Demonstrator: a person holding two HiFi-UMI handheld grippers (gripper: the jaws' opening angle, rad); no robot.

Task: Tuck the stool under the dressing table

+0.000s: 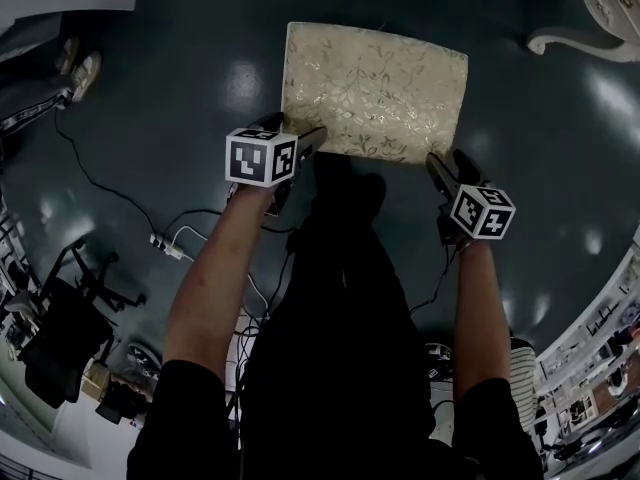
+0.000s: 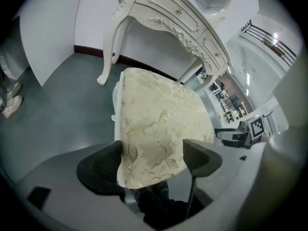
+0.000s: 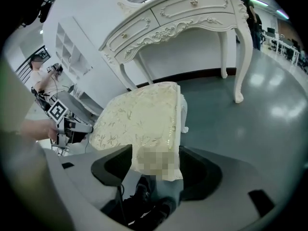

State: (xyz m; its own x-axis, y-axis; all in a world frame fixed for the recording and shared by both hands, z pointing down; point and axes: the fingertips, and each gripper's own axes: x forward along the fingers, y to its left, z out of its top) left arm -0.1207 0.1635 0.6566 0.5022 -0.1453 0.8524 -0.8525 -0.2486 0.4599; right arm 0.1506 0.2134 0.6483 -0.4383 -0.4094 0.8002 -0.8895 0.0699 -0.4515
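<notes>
table drawers [image 2: 163, 6], gripper views only

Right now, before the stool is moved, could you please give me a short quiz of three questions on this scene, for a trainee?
1. True or false: the stool already stands under the dressing table.
2. What lies between the jaws of the left hand-held gripper and of the right hand-held gripper? A) a corner of the stool's seat B) a table leg C) a cable
3. Fill in: the dressing table's legs are ___ in colour.
Key: 1 false, it stands in front of it; 2 A; 3 white.
</notes>
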